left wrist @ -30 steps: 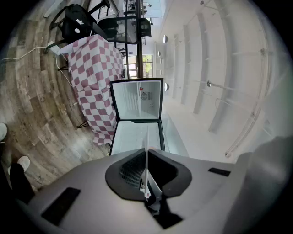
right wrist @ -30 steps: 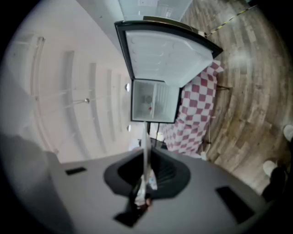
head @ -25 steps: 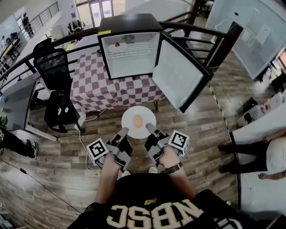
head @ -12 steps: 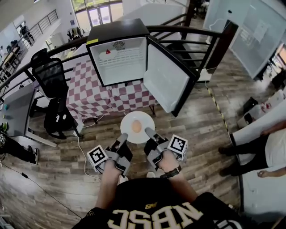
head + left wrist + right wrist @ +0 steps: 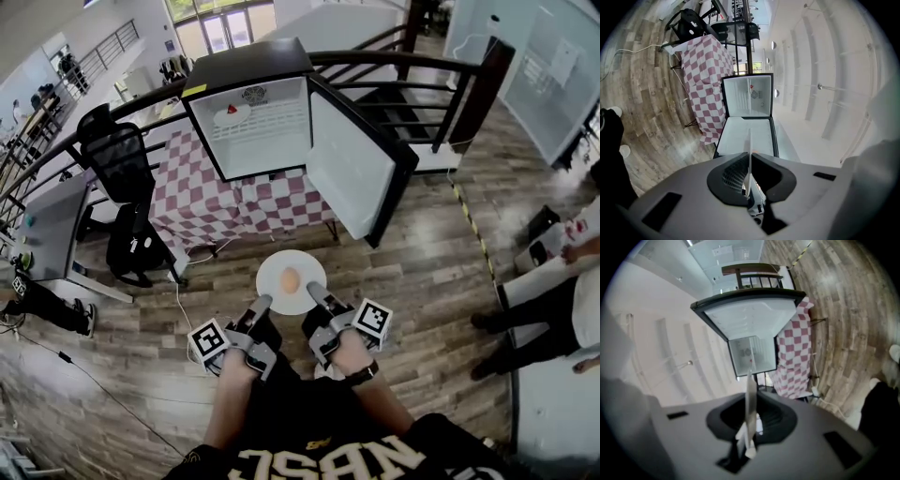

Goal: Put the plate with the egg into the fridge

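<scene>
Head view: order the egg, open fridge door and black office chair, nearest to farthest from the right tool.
1. egg, on the plate beside the right tool
2. fridge door, ahead right
3. office chair, far left

Wood-plank floor (image 5: 422, 272), with a striped tape (image 5: 473, 234) line at right and a white cable (image 5: 179, 298) at left. A table (image 5: 216, 202) in red-and-white checked cloth stands before a curved black railing (image 5: 394, 61). Left of it are a black chair (image 5: 117, 155), a dark bag (image 5: 136, 248) and a grey desk (image 5: 47, 225). Daylight comes through far glass doors (image 5: 220, 28).
</scene>
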Motion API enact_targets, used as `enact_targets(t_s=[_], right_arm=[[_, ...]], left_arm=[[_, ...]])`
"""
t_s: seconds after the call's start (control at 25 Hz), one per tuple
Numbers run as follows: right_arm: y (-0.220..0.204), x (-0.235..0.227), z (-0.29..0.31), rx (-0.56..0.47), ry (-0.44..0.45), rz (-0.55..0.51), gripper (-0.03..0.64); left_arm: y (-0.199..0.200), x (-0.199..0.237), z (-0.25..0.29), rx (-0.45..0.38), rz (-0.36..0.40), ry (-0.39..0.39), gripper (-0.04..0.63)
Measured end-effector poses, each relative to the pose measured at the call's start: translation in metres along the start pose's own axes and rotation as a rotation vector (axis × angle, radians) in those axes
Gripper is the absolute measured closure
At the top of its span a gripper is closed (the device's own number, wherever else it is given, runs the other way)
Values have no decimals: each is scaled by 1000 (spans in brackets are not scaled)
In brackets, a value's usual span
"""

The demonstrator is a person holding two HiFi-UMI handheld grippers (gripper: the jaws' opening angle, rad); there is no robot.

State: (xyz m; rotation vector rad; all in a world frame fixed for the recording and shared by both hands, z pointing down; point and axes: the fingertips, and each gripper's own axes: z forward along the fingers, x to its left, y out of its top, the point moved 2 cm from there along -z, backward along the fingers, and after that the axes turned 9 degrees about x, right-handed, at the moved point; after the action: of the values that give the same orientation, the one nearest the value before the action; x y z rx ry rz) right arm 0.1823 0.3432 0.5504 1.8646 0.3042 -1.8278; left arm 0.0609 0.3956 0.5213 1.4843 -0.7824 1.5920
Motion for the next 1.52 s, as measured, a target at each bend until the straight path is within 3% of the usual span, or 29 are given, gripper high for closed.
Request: enact_targets(t_s=[0.2,0.4,0.84,1.08,1.36,1.52], right_arm=[[5,-6,15,-11,-89,-37,578],[25,3,47,-67,-75,-49,578],[52,38,177,-153,-35,-90,578],[47,30,233,-189,-30,-43,578],[49,9,248,-235,-99,5,578],[64,10,252,-243,-115,14,578]], left_arm=[[17,12,7,7,-44,16,560],[51,4,30,59,-52,-15,560],[184,-37,62,124,-32,-76,560],[243,-39,60,129,-37,-75,558],[269,-16,70,173,-127,-47,558],[273,-16,86,192,-137,-34,558]])
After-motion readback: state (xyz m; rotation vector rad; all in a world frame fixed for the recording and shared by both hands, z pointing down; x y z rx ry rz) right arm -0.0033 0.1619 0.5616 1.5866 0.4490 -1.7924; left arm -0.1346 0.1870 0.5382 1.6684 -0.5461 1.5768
